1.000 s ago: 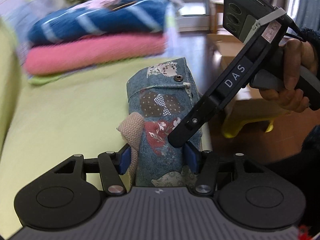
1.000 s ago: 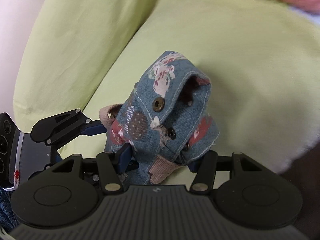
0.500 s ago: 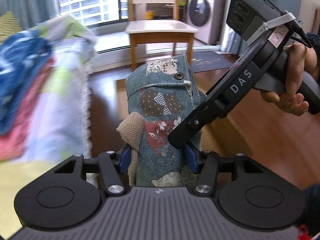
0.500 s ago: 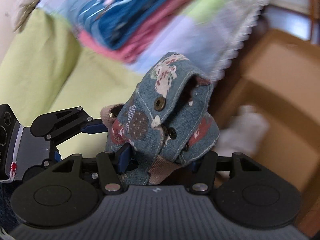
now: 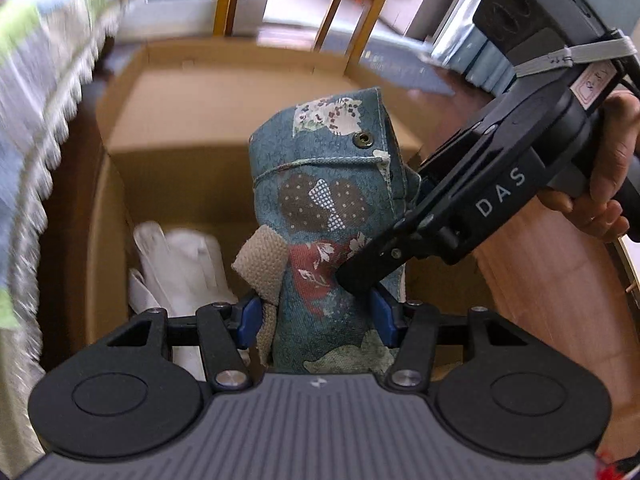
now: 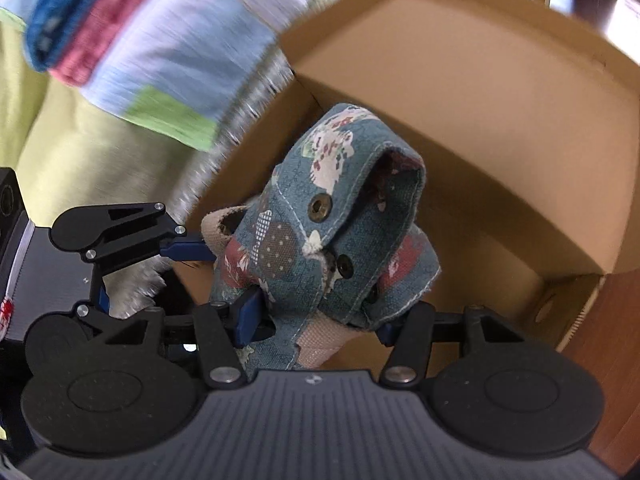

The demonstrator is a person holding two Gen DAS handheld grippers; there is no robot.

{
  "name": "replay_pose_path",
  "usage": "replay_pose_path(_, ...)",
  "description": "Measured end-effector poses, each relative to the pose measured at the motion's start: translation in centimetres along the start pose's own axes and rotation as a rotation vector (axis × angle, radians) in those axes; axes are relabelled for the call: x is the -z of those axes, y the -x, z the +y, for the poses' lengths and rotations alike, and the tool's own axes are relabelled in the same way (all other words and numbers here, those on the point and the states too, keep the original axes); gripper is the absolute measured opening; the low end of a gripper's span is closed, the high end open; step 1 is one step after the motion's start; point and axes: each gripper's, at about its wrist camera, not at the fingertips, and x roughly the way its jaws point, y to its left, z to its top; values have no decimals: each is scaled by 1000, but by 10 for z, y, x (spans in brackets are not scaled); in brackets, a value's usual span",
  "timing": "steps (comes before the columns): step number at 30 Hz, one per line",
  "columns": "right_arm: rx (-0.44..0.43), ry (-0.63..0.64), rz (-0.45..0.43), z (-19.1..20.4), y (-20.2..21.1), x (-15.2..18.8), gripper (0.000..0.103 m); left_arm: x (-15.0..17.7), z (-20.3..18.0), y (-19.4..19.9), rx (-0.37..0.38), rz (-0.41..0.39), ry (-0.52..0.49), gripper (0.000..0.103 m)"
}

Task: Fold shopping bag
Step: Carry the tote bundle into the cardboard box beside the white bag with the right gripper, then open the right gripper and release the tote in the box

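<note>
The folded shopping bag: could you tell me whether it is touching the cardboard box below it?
Cannot tell. In both wrist views the folded shopping bag is held over the open cardboard box by both grippers, but its lower end is hidden behind them.

An open cardboard box point(image 5: 168, 148) stands on the wooden floor point(image 5: 540, 280), apparently holding white bags point(image 5: 180, 256).

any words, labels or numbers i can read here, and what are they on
"DAS": white letters along the black body of the right tongs, seen from the left wrist camera.
A small white label higher on the same tool carries handwriting too small to read.
The folded shopping bag has printed patterns and metal snaps but no readable text.
The cardboard box shows no print.
</note>
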Motion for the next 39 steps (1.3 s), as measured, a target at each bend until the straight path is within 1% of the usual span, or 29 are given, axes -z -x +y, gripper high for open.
replay_pose_path(7, -13, -11, 108, -27, -42, -7, 52, -3, 17, -43, -14, 155, 82, 57)
replay_pose_path(12, -18, -33, 176, -42, -69, -3, 52, 3, 18, -71, -47, 267, 110, 57)
replay_pose_path(15, -16, -46, 215, -43, -90, 0, 52, 8, 19, -85, -73, 308, 116, 58)
replay_pose_path(19, -31, -96, 231, -53, -103, 2, 52, 10, 25, -89, -84, 305, 131, 58)
replay_pose_path(22, -44, -131, 234, -60, -107, 4, 52, 9, 24, -86, -109, 309, 130, 57)
replay_pose_path(24, -48, -147, 234, -62, -109, 5, 52, 8, 19, -77, -128, 296, 115, 57)
replay_pose_path(27, -36, -150, 222, -60, -109, 9, 54, 5, 13, -50, -130, 253, 138, 57)
replay_pose_path(28, -25, -147, 216, -59, -109, 11, 59, 6, 11, -40, -129, 236, 138, 57)
replay_pose_path(29, 0, -137, 207, -57, -108, 13, 69, 9, 8, -30, -126, 221, 133, 57)
replay_pose_path(30, 29, -126, 197, -55, -107, 16, 71, 12, 6, -22, -133, 211, 126, 57)
replay_pose_path(31, 44, -119, 178, -51, -105, 20, 71, 17, 4, -15, -149, 205, 118, 57)
replay_pose_path(34, 61, -112, 121, -40, -99, 31, 61, 30, 4, -1, -209, 210, 111, 57)
replay_pose_path(35, 70, -100, 101, -35, -97, 35, 60, 35, 5, 4, -215, 208, 126, 57)
replay_pose_path(39, 53, -134, 44, -30, -94, 49, 58, 23, -4, 5, -219, 182, 182, 57)
